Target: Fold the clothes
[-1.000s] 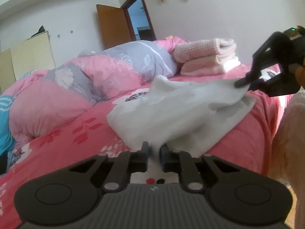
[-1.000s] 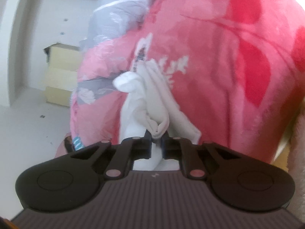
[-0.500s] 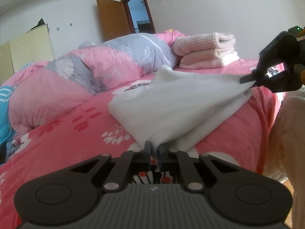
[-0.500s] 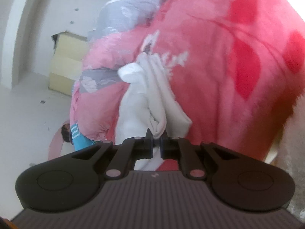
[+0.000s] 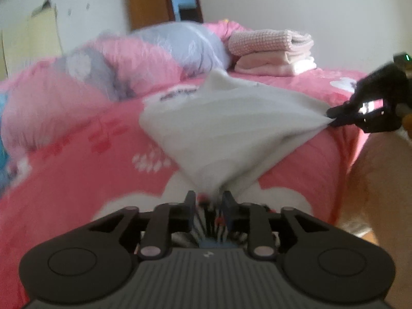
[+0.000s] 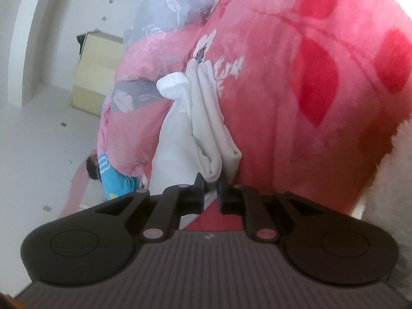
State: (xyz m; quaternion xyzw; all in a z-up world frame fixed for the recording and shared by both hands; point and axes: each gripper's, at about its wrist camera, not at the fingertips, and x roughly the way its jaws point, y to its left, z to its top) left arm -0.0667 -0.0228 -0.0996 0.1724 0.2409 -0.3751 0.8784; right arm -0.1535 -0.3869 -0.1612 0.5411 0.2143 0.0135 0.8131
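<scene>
A white garment [image 5: 226,123] lies spread on the pink bed cover [image 5: 77,175], pulled taut toward the right. My left gripper [image 5: 209,198] sits at its near corner. Its jaws are opening, and the corner's tip lies loose in the gap without the pads pressing on it. My right gripper [image 5: 334,117] pinches the garment's right corner at the bed's edge. In the right wrist view, which is rolled sideways, a thick fold of the garment [image 6: 203,118] sits between the right gripper [image 6: 210,184] pads. Those jaws are opening slightly, still on the fold.
A stack of folded pink and white clothes [image 5: 270,51] sits at the back of the bed. A bunched pink and grey duvet [image 5: 128,61] fills the left side. A fluffy pale sleeve [image 5: 381,180] is at the right edge. A brown door [image 5: 144,0] and a cream cabinet [image 5: 31,38] stand behind.
My left jaws have parted and no longer clamp the garment's near corner. The left view has tipped down toward the bed. My right jaws have widened a little around the fold.
</scene>
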